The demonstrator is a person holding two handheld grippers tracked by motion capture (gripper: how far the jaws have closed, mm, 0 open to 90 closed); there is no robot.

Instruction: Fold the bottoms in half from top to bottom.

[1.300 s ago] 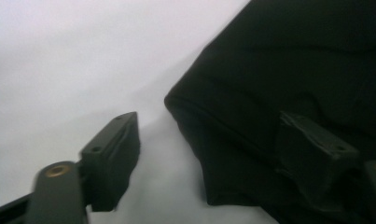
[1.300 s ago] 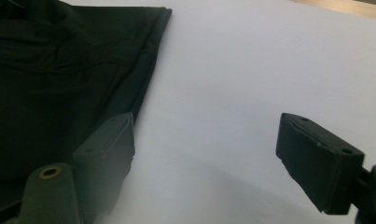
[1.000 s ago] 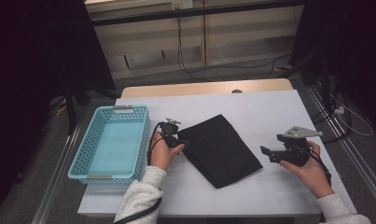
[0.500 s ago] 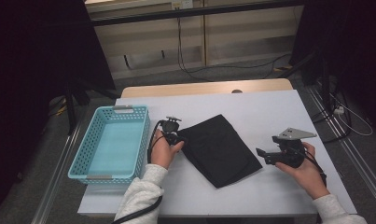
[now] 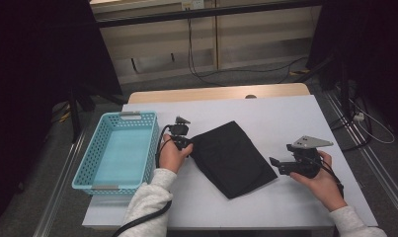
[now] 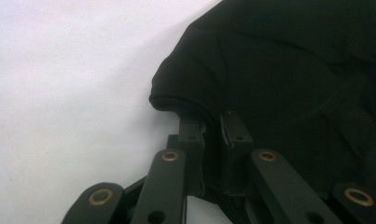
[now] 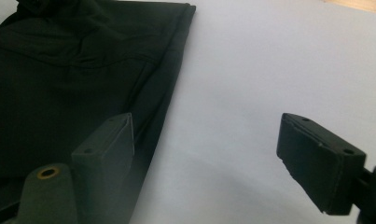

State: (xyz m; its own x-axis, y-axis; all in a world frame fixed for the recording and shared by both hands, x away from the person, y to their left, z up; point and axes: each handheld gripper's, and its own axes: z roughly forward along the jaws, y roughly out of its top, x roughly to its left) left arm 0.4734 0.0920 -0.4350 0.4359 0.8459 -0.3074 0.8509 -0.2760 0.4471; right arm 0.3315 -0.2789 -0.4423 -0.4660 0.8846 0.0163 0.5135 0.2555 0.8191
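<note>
2 grippers worked the folded black cloth [image 5: 232, 158] lying right of the basket [image 5: 118, 150]: the left gripper [image 5: 186, 142] pinched its near corner shut, the right gripper [image 5: 278, 165] gaped beside its far edge, apparently needing to close there next.

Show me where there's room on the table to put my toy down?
The far right of the table, beyond the black cloth and the right gripper, is bare. So is the near strip between the sleeves. It is crowded on the left: the basket, the left gripper and the cloth sit close together.
</note>
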